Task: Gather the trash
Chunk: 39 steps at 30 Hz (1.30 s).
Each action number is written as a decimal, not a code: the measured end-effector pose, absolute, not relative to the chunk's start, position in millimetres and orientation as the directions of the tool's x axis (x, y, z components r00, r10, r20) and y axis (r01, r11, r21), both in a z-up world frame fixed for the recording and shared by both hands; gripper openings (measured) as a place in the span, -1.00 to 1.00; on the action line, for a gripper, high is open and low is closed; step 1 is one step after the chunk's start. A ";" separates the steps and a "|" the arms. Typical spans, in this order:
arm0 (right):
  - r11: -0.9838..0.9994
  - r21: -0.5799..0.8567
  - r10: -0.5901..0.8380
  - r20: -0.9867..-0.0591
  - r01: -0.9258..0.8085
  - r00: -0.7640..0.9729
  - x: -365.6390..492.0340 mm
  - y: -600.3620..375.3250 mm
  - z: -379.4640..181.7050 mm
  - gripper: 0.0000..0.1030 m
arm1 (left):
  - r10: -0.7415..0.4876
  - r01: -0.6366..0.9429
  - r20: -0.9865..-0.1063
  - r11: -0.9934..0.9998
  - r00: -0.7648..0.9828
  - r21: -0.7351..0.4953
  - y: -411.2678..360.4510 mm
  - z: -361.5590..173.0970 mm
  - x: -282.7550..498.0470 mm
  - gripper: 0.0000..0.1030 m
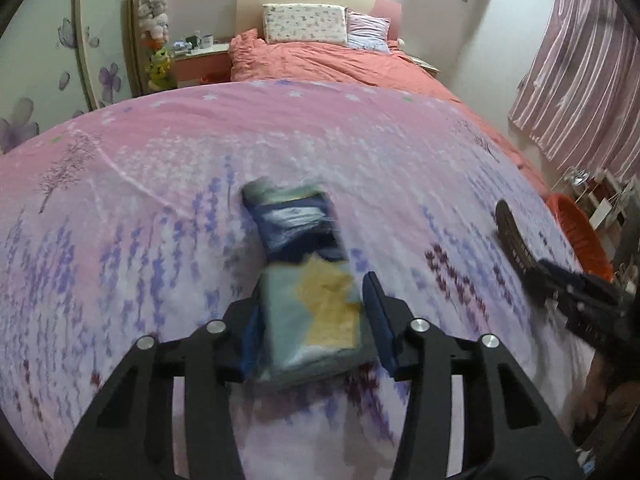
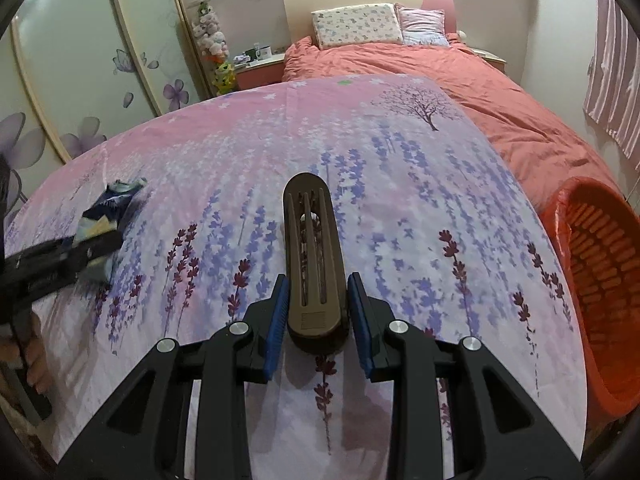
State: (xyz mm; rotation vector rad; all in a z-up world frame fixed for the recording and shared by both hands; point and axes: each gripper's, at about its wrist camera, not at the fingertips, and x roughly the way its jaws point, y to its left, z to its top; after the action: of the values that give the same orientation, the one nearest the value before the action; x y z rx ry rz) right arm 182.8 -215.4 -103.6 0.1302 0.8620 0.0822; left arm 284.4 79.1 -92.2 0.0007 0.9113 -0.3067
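Note:
My left gripper (image 1: pixel 312 312) is shut on a blue, teal and yellow snack wrapper (image 1: pixel 304 272), held just above the pink flowered bedsheet (image 1: pixel 160 184). The wrapper is blurred in the left wrist view and also shows at far left in the right wrist view (image 2: pixel 106 216). My right gripper (image 2: pixel 318 312) is shut on a brown slotted plastic piece (image 2: pixel 314 256) that sticks forward over the sheet. It also shows in the left wrist view (image 1: pixel 514 236). An orange basket (image 2: pixel 596 280) stands at the bed's right side.
A coral duvet (image 2: pixel 460 80) and two pillows (image 2: pixel 356 26) lie at the bed's far end. A nightstand (image 2: pixel 260 68) with cups and a stack of plush toys (image 2: pixel 212 40) stands far left by the wardrobe. Pink curtains (image 1: pixel 580 72) hang at right.

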 end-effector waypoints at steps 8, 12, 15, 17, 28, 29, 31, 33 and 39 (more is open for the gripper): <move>0.989 0.148 0.122 -0.753 -0.014 0.647 187.7 -219.9 -105.3 -0.37 | -0.133 0.156 -0.789 0.987 0.600 -0.048 75.8 -98.8 281.0 0.45; 0.994 0.108 0.092 -0.760 -0.014 0.644 187.9 -214.8 -105.1 -0.35 | -0.105 0.146 -0.795 0.989 0.597 -0.021 72.7 -100.6 281.1 0.46; 0.997 0.080 0.070 -0.763 -0.014 0.642 189.1 -209.6 -104.9 -0.34 | -0.077 0.139 -0.800 0.990 0.594 0.008 67.4 -101.0 288.1 0.52; 0.998 0.066 0.060 -0.765 -0.014 0.642 189.6 -207.7 -105.5 -0.33 | -0.055 0.112 -0.807 0.994 0.588 0.013 68.5 -102.3 292.1 0.67; 0.994 0.106 0.100 -0.758 -0.029 0.645 190.4 -208.7 -105.9 -0.21 | -0.041 0.077 -0.809 0.997 0.586 0.005 78.2 -101.3 289.6 0.73; 0.992 0.122 0.112 -0.755 -0.030 0.646 192.1 -210.4 -105.9 -0.21 | -0.045 0.078 -0.809 0.997 0.587 0.001 78.8 -101.1 289.7 0.73; 0.989 0.142 0.126 -0.752 -0.028 0.647 198.6 -212.9 -105.6 -0.21 | -0.045 0.083 -0.808 0.997 0.587 0.005 78.8 -100.9 289.9 0.73; 0.990 0.135 0.120 -0.753 -0.026 0.647 203.7 -211.4 -105.4 -0.21 | -0.043 0.083 -0.808 0.997 0.588 0.007 79.0 -100.2 290.4 0.70; 0.995 0.096 0.092 -0.760 -0.029 0.644 208.4 -204.1 -106.0 -0.21 | -0.033 0.067 -0.803 0.998 0.595 0.009 72.4 -98.1 298.1 0.55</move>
State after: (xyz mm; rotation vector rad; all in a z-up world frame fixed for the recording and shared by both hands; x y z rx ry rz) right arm 208.4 -204.1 -106.0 0.0776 0.8687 0.0693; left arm 298.1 72.4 -98.1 0.0396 0.9323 -0.0579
